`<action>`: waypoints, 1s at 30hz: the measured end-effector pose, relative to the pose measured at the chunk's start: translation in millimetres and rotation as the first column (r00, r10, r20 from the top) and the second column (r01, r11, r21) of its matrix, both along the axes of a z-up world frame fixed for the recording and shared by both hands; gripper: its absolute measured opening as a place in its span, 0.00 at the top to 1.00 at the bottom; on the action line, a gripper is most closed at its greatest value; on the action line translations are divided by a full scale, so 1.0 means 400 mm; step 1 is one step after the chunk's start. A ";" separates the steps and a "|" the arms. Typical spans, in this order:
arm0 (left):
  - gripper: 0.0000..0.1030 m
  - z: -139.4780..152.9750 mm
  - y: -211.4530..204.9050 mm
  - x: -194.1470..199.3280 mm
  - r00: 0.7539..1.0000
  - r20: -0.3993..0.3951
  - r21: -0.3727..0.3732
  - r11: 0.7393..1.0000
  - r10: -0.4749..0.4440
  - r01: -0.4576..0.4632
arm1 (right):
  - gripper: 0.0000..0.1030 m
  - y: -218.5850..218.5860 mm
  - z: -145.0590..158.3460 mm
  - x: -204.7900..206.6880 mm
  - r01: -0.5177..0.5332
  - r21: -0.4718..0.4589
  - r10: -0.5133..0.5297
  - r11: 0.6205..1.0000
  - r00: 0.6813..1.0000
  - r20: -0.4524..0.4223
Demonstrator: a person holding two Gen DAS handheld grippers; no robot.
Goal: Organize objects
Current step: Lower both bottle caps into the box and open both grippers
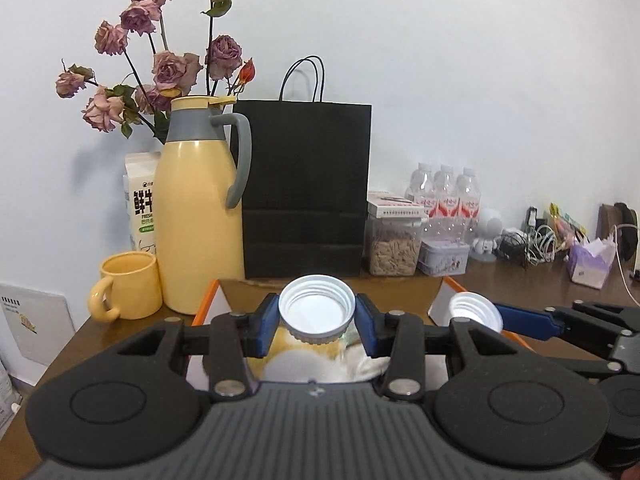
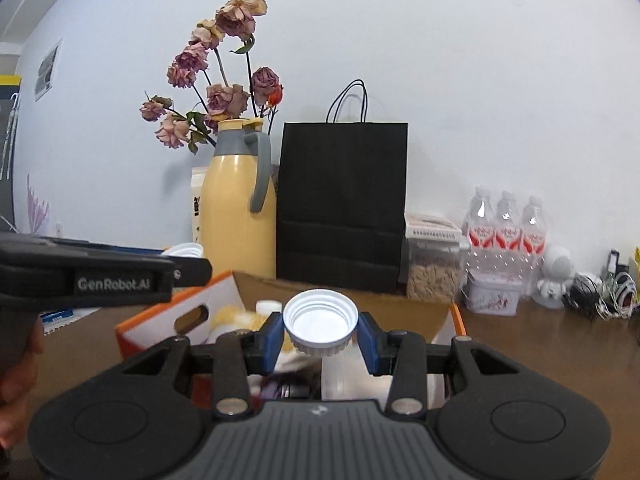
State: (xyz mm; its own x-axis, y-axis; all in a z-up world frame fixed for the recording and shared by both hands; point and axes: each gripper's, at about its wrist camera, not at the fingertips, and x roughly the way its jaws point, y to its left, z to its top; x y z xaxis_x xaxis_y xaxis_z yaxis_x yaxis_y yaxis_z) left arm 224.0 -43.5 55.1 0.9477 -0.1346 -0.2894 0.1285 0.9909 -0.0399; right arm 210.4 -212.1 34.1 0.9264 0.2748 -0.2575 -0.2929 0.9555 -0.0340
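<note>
A: Which surface carries the items?

B: The brown counter (image 1: 520, 280), against a white wall. From large to small it carries a black paper bag (image 1: 307, 188), a yellow thermos jug (image 1: 198, 216), an open cardboard box (image 2: 340, 294) with orange edges, and a yellow mug (image 1: 130, 290).

A: What does one view show that the other does not?

B: The mug appears only in the left wrist view. The right wrist view shows the left unit side-on, with part of the person's hand (image 2: 18, 364) at the frame edge.

A: State of each unit?

B: The left hand-held gripper (image 1: 317, 314) is clamped on a white threaded cap (image 1: 317, 308), open side facing the camera, above the box. The right hand-held gripper (image 2: 320, 330) grips a second white cap (image 2: 320, 322) the same way, also over the box.

A: What is unclear?

B: The box contents are mostly hidden behind the gripper bodies. Pale fabric and a yellowish item are partly visible and cannot be identified.
</note>
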 end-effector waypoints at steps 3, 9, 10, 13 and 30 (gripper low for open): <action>0.60 0.002 -0.003 0.043 1.000 -0.004 -0.015 1.000 0.008 -0.008 | 0.62 0.013 0.011 0.057 0.000 -0.016 0.000 1.000 1.000 -0.002; 0.60 -0.016 -0.001 0.137 0.999 -0.037 -0.042 0.999 0.027 -0.029 | 0.62 0.032 0.000 0.173 0.004 0.001 -0.004 1.000 0.998 -0.064; 0.60 -0.023 -0.001 0.150 0.999 -0.044 -0.045 0.998 0.029 -0.031 | 0.62 0.036 -0.007 0.186 0.005 0.000 -0.005 1.000 0.997 -0.071; 0.60 -0.052 0.004 0.185 0.996 -0.078 -0.041 0.998 0.038 -0.041 | 0.62 0.041 -0.027 0.222 0.011 0.002 -0.011 1.000 0.996 -0.091; 0.00 -0.083 0.030 0.208 0.988 -0.092 -0.027 0.991 0.126 -0.129 | 0.11 0.014 -0.068 0.248 0.109 -0.019 -0.111 0.994 0.984 -0.141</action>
